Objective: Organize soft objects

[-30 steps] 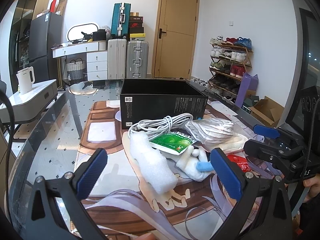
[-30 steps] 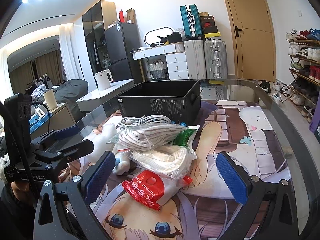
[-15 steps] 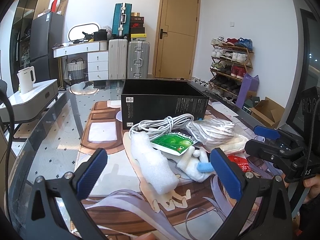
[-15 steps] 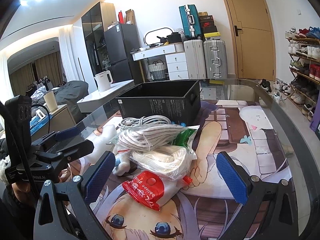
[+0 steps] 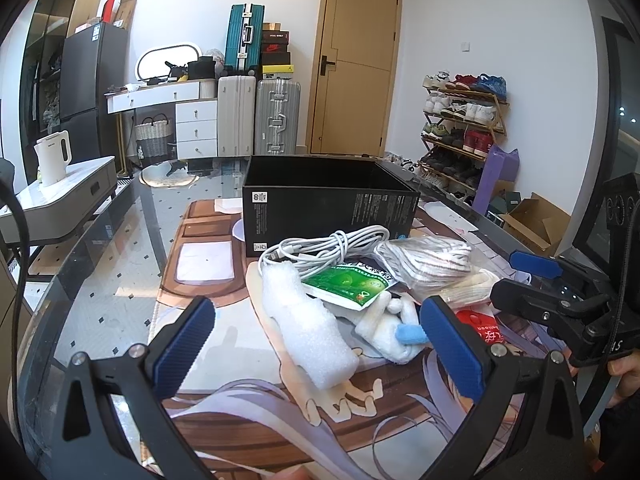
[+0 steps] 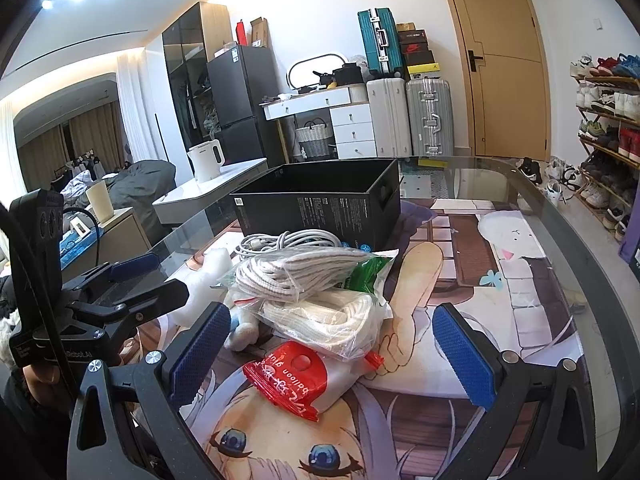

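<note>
A pile of soft items lies on the printed mat in front of an open black box (image 5: 328, 200) (image 6: 320, 208). It holds a white foam sleeve (image 5: 308, 320), a coiled white cable (image 5: 320, 246) (image 6: 284, 240), a green packet (image 5: 348, 284), a white plush toy (image 5: 384, 324), two bagged rope bundles (image 6: 304, 272) (image 6: 332, 316) and a red balloon-glue bag (image 6: 292, 376). My left gripper (image 5: 316, 352) hangs open just short of the foam sleeve. Over the red bag my right gripper (image 6: 332, 352) is open too. Each gripper holds nothing.
The glass table (image 6: 580, 240) carries the printed mat (image 5: 208, 256). Beyond it stand suitcases (image 5: 276, 116), a white dresser (image 5: 192, 124), a door and a shoe rack (image 5: 460, 120). A side table with a kettle (image 5: 52, 156) is at left. A cardboard box (image 5: 532, 220) sits on the floor.
Both views have drifted very slightly. The pile and both open grippers keep the same places.
</note>
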`<state>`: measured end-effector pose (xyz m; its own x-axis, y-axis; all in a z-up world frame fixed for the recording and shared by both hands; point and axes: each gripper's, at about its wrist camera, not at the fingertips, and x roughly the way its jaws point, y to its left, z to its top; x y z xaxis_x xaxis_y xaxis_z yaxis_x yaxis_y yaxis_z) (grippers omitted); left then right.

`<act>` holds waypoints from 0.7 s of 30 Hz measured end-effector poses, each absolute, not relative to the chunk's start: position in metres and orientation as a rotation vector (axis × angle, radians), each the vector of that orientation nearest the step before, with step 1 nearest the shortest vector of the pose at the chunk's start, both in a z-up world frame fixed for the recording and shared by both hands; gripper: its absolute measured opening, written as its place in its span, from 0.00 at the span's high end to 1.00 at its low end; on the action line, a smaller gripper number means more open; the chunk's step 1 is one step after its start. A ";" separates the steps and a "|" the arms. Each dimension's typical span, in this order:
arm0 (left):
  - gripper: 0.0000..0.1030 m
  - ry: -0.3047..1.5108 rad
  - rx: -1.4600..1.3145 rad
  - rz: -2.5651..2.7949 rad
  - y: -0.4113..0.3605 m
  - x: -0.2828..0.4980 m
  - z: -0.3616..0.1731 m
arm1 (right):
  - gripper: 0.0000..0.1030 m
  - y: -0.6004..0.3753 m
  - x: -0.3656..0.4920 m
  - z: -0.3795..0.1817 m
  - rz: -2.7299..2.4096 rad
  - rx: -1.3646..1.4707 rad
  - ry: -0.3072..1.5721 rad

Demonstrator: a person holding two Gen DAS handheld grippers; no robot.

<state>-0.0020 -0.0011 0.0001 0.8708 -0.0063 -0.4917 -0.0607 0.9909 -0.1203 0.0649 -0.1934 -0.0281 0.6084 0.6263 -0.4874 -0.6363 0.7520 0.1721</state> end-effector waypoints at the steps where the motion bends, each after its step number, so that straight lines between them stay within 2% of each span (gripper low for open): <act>1: 0.00 0.513 -0.135 0.029 -0.001 -0.002 0.000 | 0.00 -0.193 0.065 -0.028 0.731 -0.020 0.555; 21: 0.00 0.503 -0.111 0.100 -0.001 0.001 0.002 | 0.00 -0.190 0.062 -0.025 0.693 -0.053 0.568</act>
<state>0.0006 -0.0009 0.0020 0.8715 0.0686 -0.4856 -0.1231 0.9891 -0.0810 0.0621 -0.1896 -0.0251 0.6253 0.5893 -0.5116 -0.6175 0.7745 0.1374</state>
